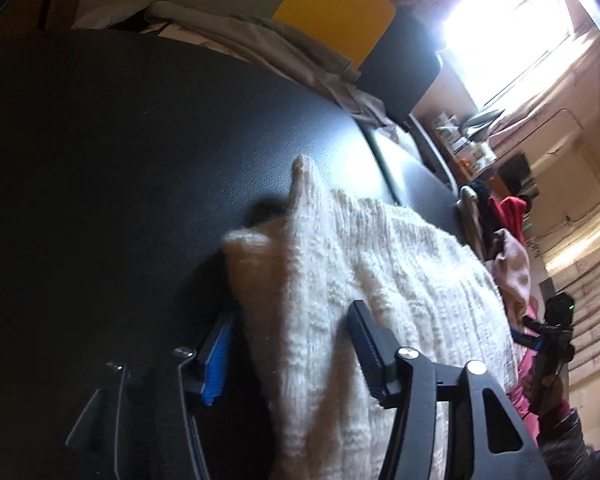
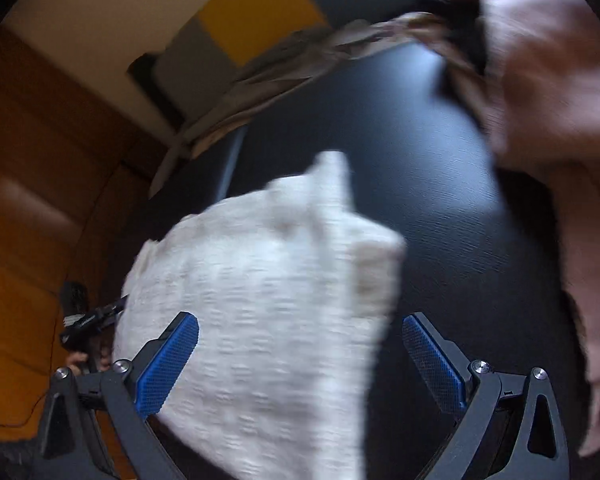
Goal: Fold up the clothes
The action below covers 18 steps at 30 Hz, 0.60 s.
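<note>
cream knit sweater bunched on black surface, left claw and right claw both spread around it, pink garment beside

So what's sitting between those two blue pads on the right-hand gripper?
In the right wrist view, the white knit garment fills most of the gap between the open right gripper's pads; black table shows beside it.

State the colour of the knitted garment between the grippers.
Cream white knitted garment; it shows best in the left wrist view.
</note>
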Motion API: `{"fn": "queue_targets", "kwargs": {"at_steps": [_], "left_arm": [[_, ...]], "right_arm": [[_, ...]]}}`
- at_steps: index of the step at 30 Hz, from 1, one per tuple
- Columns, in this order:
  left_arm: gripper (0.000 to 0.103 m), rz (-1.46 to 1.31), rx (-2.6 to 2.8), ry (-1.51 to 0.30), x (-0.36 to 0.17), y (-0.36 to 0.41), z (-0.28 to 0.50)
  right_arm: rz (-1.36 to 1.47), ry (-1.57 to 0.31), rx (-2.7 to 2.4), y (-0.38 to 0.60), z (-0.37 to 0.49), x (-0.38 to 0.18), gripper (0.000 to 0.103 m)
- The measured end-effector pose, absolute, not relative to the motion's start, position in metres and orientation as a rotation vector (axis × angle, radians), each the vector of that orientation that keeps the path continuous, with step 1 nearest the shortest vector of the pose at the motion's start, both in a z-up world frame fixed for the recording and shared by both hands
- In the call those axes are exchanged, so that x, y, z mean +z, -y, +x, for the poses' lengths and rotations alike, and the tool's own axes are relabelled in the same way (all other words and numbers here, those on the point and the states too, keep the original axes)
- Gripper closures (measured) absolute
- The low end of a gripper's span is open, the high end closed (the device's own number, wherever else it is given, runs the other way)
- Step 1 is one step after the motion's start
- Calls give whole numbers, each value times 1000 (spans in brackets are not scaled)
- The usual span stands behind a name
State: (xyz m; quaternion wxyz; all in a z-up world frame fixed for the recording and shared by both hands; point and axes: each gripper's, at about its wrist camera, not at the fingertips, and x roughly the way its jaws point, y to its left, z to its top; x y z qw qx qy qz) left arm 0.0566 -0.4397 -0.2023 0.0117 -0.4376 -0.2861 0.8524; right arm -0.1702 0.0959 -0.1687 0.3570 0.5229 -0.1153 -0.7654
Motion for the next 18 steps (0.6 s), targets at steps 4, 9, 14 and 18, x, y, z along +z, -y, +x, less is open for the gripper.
{"fn": "queue_targets", "kwargs": {"at_steps": [4, 9, 14, 18], "left_arm": [[37, -1368, 2638, 837, -204, 434, 47], [69, -1372, 2613, 770, -206, 426, 34], [80, -1404, 2662, 837, -203, 440, 26], [87, -1394, 2711, 885, -195, 457, 26]], "right_arm": [[1385, 307, -1979, -96, -175, -183, 0], [1336, 159, -1978, -66, -171, -187, 17], [1310, -112, -2068, -36, -159, -186, 34], [1310, -194, -2088, -21, -154, -185, 33]]}}
